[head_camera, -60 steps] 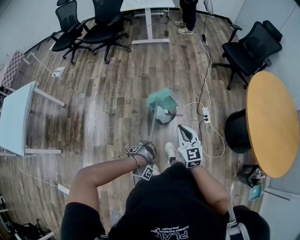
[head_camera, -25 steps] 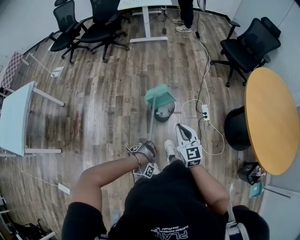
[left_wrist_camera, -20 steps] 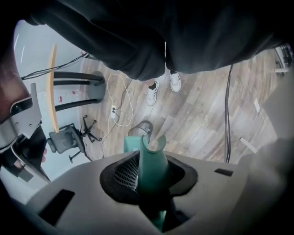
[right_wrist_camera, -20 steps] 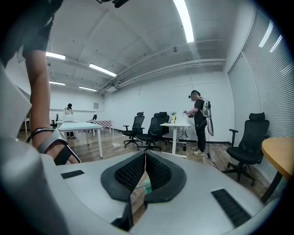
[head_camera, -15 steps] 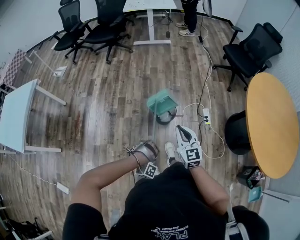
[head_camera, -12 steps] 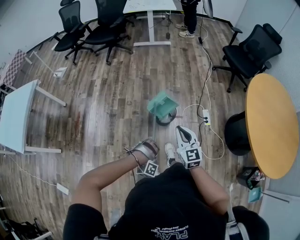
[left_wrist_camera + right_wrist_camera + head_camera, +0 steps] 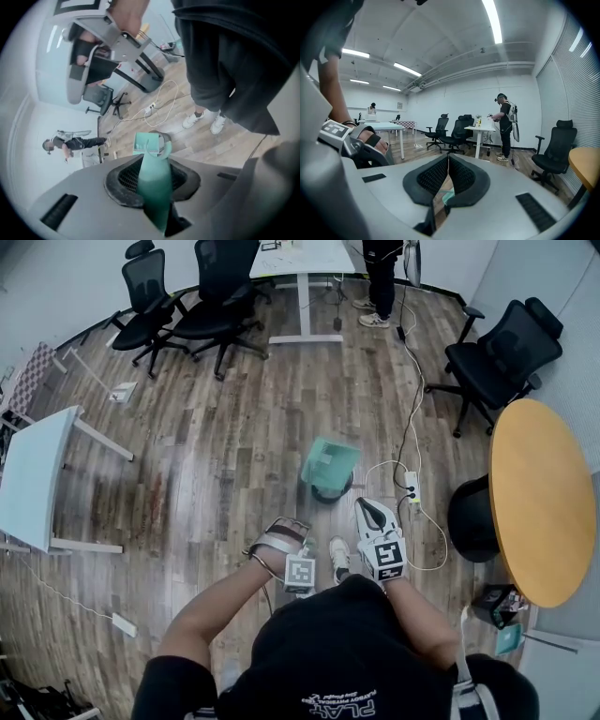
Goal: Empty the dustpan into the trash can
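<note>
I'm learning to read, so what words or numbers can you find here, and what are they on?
Nothing here can be quoted for sure.
Black shirt: white upside-down print, too small and blurred to read.
Left marker cube and right marker cube: black-and-white square patterns, no words.
Dustpan and trash can: no print shows.

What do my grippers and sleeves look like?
Left gripper and right gripper: pale grey shells, black ridged pads on the tongs, each with a white cube bearing black square markers. Black short-sleeved top.
</note>
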Demonstrator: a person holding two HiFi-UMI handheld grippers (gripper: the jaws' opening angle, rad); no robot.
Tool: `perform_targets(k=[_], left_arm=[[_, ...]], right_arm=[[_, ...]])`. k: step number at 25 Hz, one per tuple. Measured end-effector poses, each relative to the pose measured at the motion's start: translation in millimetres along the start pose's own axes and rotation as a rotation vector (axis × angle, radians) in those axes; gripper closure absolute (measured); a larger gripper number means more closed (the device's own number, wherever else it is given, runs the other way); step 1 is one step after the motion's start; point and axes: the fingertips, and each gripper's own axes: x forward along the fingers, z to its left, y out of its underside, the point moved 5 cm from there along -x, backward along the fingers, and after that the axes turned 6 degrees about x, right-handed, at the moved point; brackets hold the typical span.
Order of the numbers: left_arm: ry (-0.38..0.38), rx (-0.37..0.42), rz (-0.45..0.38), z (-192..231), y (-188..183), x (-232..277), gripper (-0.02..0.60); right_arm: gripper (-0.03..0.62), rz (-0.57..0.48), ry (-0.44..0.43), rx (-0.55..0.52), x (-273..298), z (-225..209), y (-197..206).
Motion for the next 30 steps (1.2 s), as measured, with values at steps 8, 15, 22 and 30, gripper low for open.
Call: perform_targets(k=[8, 15, 22, 30], left_arm=[[-0.044, -0.34, 0.01, 26.5, 25.6, 3.9, 0.485], [-0.055, -0.644, 0.001, 56.2, 43.5, 6.2, 0.485], [-0.064, -1.056, -0.027, 73.0, 75.9, 11.6, 0.483], [-0.129, -1.443, -0.035, 94.3, 113.2, 7.7, 0.483]], right_arm=[[0.569, 0.02, -0.027, -0.014, 14.9, -9.1, -2.5], [0.569, 0.019, -0.067, -0.022, 42.7, -24.3, -9.4], [0.569, 0.009, -0.096, -0.02, 74.8, -42.5, -15.6], [0.569, 0.022, -0.144, -0.017, 107.5, -65.8, -15.0]])
